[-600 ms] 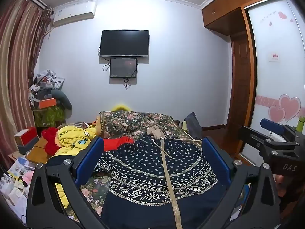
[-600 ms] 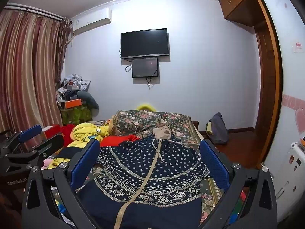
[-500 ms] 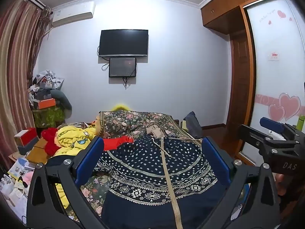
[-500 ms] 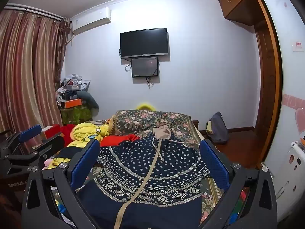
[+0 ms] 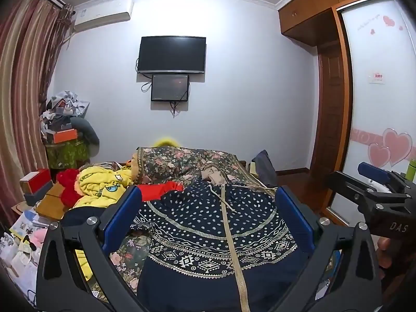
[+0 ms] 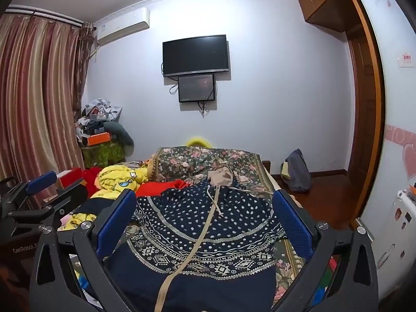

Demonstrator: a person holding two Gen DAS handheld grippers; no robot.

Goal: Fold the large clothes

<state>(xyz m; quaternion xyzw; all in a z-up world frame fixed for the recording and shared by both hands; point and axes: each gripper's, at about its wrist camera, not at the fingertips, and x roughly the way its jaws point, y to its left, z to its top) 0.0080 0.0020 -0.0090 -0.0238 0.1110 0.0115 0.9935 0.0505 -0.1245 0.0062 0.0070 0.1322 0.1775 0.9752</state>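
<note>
Left wrist view: the left gripper [image 5: 208, 213] stands with its jaws spread fully wide and nothing between the blue pads [image 5: 122, 218], hanging above the near end of the bed [image 5: 187, 158]. The navy patterned hooded jacket [image 5: 208, 228] lies spread front-up on the floral bedspread, tan hood toward the far end, hem nearest, zipper [image 5: 231, 234] running down the middle. At the right edge the right gripper [image 5: 374, 179] shows side-on.

Right wrist view: the right gripper [image 6: 205, 215] is likewise wide open and empty, aimed over the same jacket [image 6: 202, 234]. A yellow garment [image 6: 119, 176] and a red one [image 6: 161, 186] are heaped to the left of it.

The jacket looks soft, thick and limp, so it will likely sag and drag rather than hold shape. A sensible hold would be the hem corners or the side seams, one per gripper, pinching both layers and staying clear of the drawcords [image 6: 214, 202].
</note>
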